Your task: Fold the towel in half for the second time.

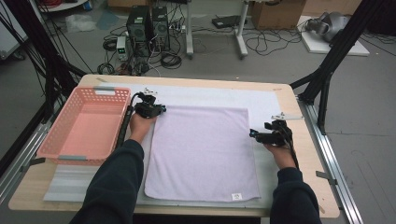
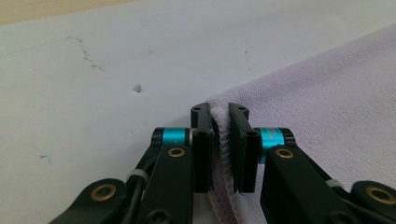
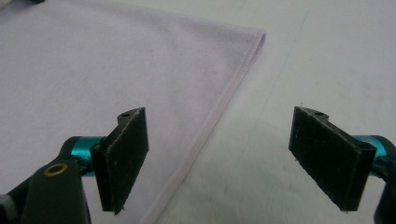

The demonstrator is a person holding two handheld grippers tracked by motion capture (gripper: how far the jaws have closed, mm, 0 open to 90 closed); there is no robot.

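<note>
Left claw (image 2: 220,122) pinches towel (image 2: 327,93) corner; right claw (image 3: 219,154) gapes wide.

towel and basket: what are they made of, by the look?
Towel: looks like soft woven cotton or microfibre, pale lilac and matte; the left gripper, shut on its corner, shows a fuzzy looped pile and a stitched hem. Basket: most likely moulded plastic, pink, slightly glossy, with a lattice of holes in its walls.
</note>
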